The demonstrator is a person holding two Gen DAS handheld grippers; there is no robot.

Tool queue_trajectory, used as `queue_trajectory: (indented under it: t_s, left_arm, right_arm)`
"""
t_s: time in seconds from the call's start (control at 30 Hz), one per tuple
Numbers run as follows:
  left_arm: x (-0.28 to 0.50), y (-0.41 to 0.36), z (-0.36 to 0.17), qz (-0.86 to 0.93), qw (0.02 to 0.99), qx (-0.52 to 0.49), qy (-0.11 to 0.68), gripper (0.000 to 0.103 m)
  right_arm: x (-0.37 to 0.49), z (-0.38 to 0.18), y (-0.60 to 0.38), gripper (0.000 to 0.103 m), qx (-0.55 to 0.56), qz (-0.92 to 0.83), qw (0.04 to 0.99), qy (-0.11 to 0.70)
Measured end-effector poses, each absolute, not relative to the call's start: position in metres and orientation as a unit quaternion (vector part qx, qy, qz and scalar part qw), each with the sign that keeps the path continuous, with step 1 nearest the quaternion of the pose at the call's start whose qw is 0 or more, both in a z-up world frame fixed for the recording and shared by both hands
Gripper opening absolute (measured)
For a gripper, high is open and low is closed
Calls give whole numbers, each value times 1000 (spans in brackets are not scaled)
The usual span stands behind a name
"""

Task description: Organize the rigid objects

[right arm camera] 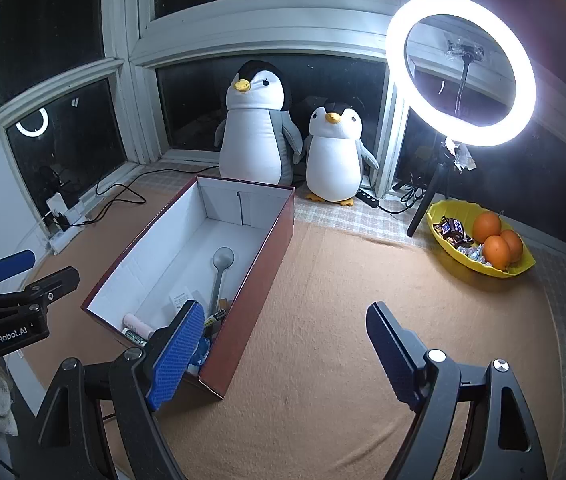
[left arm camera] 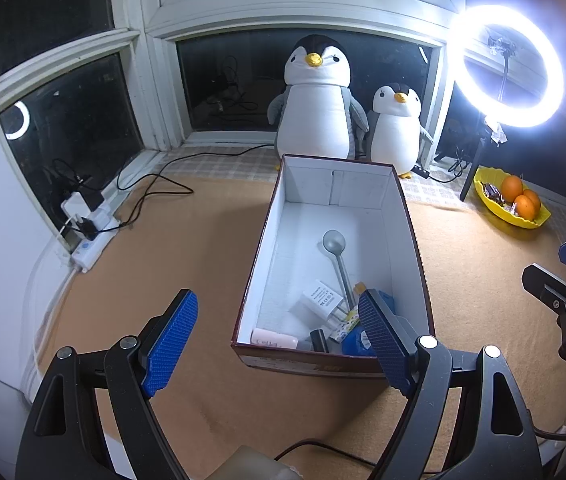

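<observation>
Two hand-held black grippers with blue textured pads hang above an orange-tan cloth-covered surface [left arm camera: 163,240], both empty, their fingers spread wide with nothing between them.

At the far left, a white power strip with plugged-in chargers [left arm camera: 87,220] lies along the window ledge, and a black cable [left arm camera: 155,184] trails from it across the cloth. Next comes the left gripper [left arm camera: 279,344], held low before the near end of the box; its right finger overlaps the box's near right corner in the left wrist view, though I cannot tell whether it touches.

At centre stands the open rectangular cardboard box, dark red outside and white inside [left arm camera: 411,232]. A grey plastic spoon [left arm camera: 339,260] lies in it, bowl toward the far end. Clustered at the near end are a white plug adapter [left arm camera: 319,300], a pale pink tube [left arm camera: 275,338], a small black object [left arm camera: 318,340] and a blue item [left arm camera: 353,340] partly hidden by the finger.

Behind the box sit a large white-and-grey plush penguin [left arm camera: 319,100] and, just beside it, a smaller plush penguin [left arm camera: 397,128].

Right of the box, the right gripper [right arm camera: 283,348] hangs over bare cloth, its left finger in front of the box's near corner. Further right, a glowing white ring light on a black tripod [right arm camera: 461,70] stands by the window, and a yellow boat-shaped bowl [right arm camera: 523,266] holds three oranges [right arm camera: 497,240] and wrapped sweets.
</observation>
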State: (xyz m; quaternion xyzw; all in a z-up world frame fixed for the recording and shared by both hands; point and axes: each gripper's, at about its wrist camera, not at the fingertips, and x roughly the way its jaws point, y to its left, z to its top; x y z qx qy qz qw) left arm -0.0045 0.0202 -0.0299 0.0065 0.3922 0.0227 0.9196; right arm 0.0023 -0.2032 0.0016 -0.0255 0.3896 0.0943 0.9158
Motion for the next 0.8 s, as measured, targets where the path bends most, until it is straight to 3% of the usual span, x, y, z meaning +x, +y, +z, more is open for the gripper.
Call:
queue_trajectory:
  t_s: [0.8]
  left_arm:
    - [-6,15,-31,18,921,15,390,83]
  right_arm:
    - [3,-1,-203,80,-26,95,913,395]
